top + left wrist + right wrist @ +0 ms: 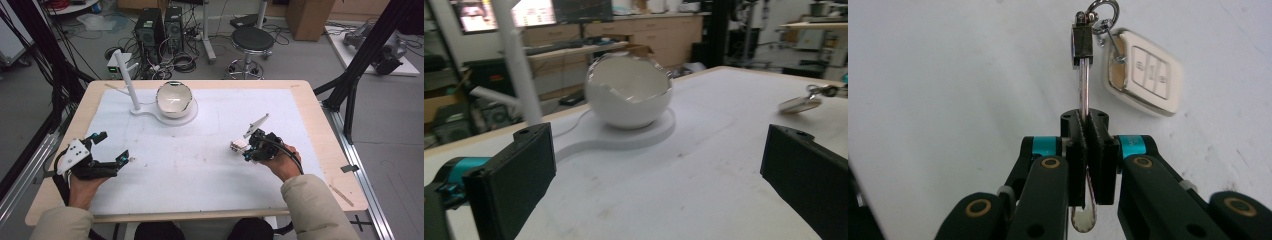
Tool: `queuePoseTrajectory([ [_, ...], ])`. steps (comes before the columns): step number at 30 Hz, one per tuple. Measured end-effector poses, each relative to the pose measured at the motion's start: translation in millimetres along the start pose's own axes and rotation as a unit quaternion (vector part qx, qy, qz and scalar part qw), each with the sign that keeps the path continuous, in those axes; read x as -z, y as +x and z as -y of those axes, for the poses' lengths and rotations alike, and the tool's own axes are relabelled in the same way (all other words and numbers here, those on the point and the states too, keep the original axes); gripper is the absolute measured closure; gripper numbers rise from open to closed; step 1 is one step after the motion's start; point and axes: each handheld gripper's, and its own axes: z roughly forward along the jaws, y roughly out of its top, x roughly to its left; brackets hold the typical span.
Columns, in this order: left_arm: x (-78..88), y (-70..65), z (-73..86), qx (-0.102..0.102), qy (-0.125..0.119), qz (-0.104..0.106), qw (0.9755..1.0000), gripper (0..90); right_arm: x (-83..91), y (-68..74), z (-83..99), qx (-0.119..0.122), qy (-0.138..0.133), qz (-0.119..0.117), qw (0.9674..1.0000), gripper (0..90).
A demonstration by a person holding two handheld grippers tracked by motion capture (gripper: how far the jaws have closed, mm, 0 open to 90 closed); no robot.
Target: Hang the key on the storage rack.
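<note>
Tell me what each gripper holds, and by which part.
The right gripper is shut on the metal strap of a key ring, with the white car key fob hanging off its far end. The left gripper is open and holds nothing.

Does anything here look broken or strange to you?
Yes: the white bowl on the stand has an uneven, jagged rim, as if part of its wall broke away. Otherwise nothing stands out: the right gripper holds a key strap with the fob on the table.
</note>
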Motion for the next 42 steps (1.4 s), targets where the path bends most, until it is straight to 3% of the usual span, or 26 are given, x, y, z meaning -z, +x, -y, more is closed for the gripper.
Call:
queuePoseTrajectory([
  [3, -10.0, -4.1, -21.1, -0.016, 0.006, 0.043, 0.9989, 1.7, 7.0, 2.1, -6.9, 0.016, -0.021, -0.011, 0.9996, 87.5],
  [4, -10.0, -4.1, -21.1, -0.016, 0.006, 0.043, 0.9989, 1.7, 9.8, 3.0, -9.5, 0.024, -0.030, -0.016, 0.9991, 87.5],
  [5, -15.7, -7.2, -32.1, -0.020, 0.005, 0.066, 0.9976, 1.7, 11.8, 3.9, -11.6, 0.031, -0.036, -0.021, 0.9986, 87.5],
  [6, -15.7, -7.2, -32.1, -0.020, 0.005, 0.066, 0.9976, 1.7, 13.7, 5.2, -13.4, 0.040, -0.040, -0.022, 0.9982, 87.5],
  [7, -22.6, -10.8, -43.9, -0.025, 0.008, 0.093, 0.9953, 1.7, 15.6, 7.2, -16.1, 0.051, -0.046, -0.025, 0.9973, 87.5],
  [8, -25.8, -12.9, -49.4, -0.027, 0.009, 0.106, 0.9939, 1.7, 16.7, 7.5, -17.9, 0.055, -0.046, -0.029, 0.9970, 87.5],
  [13, -39.0, -24.9, -72.9, -0.043, 0.020, 0.152, 0.9872, 1.7, 24.3, 10.1, -27.4, 0.078, -0.062, -0.049, 0.9938, 87.5],
  [14, -39.0, -24.9, -72.9, -0.043, 0.020, 0.152, 0.9872, 1.7, 25.8, 11.2, -29.1, 0.085, -0.065, -0.050, 0.9930, 87.5],
  [15, -42.2, -27.8, -77.4, -0.045, 0.026, 0.165, 0.9849, 1.7, 25.8, 11.2, -29.1, 0.085, -0.065, -0.050, 0.9930, 87.5],
  [16, -47.1, -31.5, -82.3, -0.046, 0.036, 0.182, 0.9816, 1.7, 28.2, 14.4, -32.8, 0.107, -0.071, -0.057, 0.9900, 87.5],
  [17, -51.2, -34.2, -85.4, -0.049, 0.042, 0.190, 0.9796, 1.7, 28.9, 15.4, -33.9, 0.113, -0.073, -0.061, 0.9891, 87.5],
  [18, -53.6, -35.6, -87.1, -0.049, 0.046, 0.197, 0.9780, 1.7, 29.7, 16.8, -35.6, 0.121, -0.080, -0.065, 0.9873, 87.5],
  [19, -53.6, -35.6, -87.1, -0.049, 0.046, 0.197, 0.9780, 1.7, 30.3, 18.0, -36.5, 0.124, -0.083, -0.066, 0.9866, 87.5],
  [21, -65.9, -43.0, -93.5, -0.054, 0.067, 0.228, 0.9699, 1.7, 31.1, 20.8, -38.7, 0.141, -0.093, -0.080, 0.9824, 87.4],
  [23, -74.5, -49.1, -97.2, -0.061, 0.078, 0.243, 0.9651, 1.7, 31.3, 25.1, -40.9, 0.157, -0.100, -0.089, 0.9785, 87.4],
  [24, -74.5, -49.1, -97.2, -0.061, 0.078, 0.243, 0.9651, 1.7, 31.2, 27.5, -42.7, 0.170, -0.101, -0.093, 0.9758, 87.4],
  [27, -89.4, -60.5, -103.3, -0.075, 0.098, 0.264, 0.9566, 1.7, 30.9, 33.0, -46.3, 0.180, -0.104, -0.100, 0.9731, 87.4],
  [28, -89.4, -60.5, -103.3, -0.075, 0.098, 0.264, 0.9566, 1.7, 30.9, 34.5, -47.9, 0.186, -0.106, -0.105, 0.9711, 87.4],
  [29, -95.7, -66.2, -105.8, -0.084, 0.105, 0.275, 0.9520, 1.7, 30.6, 36.0, -48.8, 0.189, -0.107, -0.106, 0.9703, 87.4],
  [36, -114.7, -86.2, -107.8, -0.095, 0.128, 0.311, 0.9371, 1.7, 26.4, 42.6, -54.2, 0.212, -0.106, -0.117, 0.9645, 87.4],
  [39, -124.6, -97.7, -105.4, -0.109, 0.141, 0.326, 0.9285, 1.7, 23.8, 46.4, -56.8, 0.219, -0.097, -0.124, 0.9630, 87.4],
  [40, -126.9, -100.8, -104.5, -0.111, 0.143, 0.329, 0.9268, 1.7, 22.8, 47.7, -58.1, 0.221, -0.096, -0.126, 0.9624, 87.4],
  [42, -133.4, -108.8, -102.7, -0.126, 0.158, 0.339, 0.9189, 1.8, 21.1, 50.1, -59.9, 0.226, -0.093, -0.128, 0.9612, 87.4],
])
